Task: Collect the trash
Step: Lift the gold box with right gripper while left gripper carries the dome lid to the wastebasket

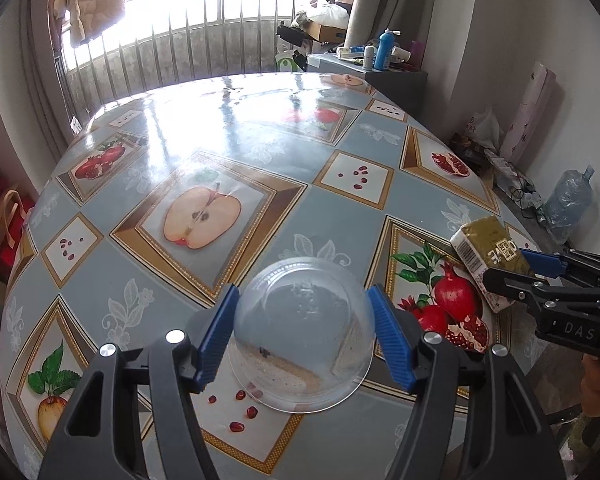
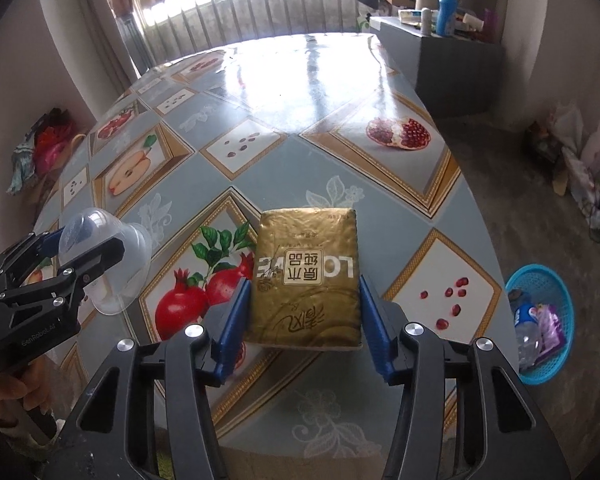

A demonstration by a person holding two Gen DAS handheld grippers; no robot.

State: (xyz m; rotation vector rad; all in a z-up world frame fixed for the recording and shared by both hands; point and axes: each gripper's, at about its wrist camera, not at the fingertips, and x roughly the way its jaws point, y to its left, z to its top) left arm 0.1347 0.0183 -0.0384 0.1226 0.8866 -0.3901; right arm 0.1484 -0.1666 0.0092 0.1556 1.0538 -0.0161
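Holding two pieces of trash at once above the table (image 1: 260,128): the left gripper (image 1: 304,336) is clamped on a clear plastic cup (image 1: 304,332), blue pads on opposite sides of its wall, mouth facing the camera, base pointing away. The right gripper (image 2: 300,320) pinches a gold tissue pack (image 2: 306,280) by its long edges, near the end closest to the camera, the rest sticking out forward over the tablecloth. Cup looks thin, light and springy, probably slick; too hard a squeeze likely buckles the wall, so a grip low near the stiffer rim seems safer. Pack looks soft and light, film wrapper likely slippery; edge grip should hold since it compresses, but it may sag or rotate. Blue basket (image 2: 540,320) sits on the floor right of the table, bottle and wrappers already in it, likely the drop target.
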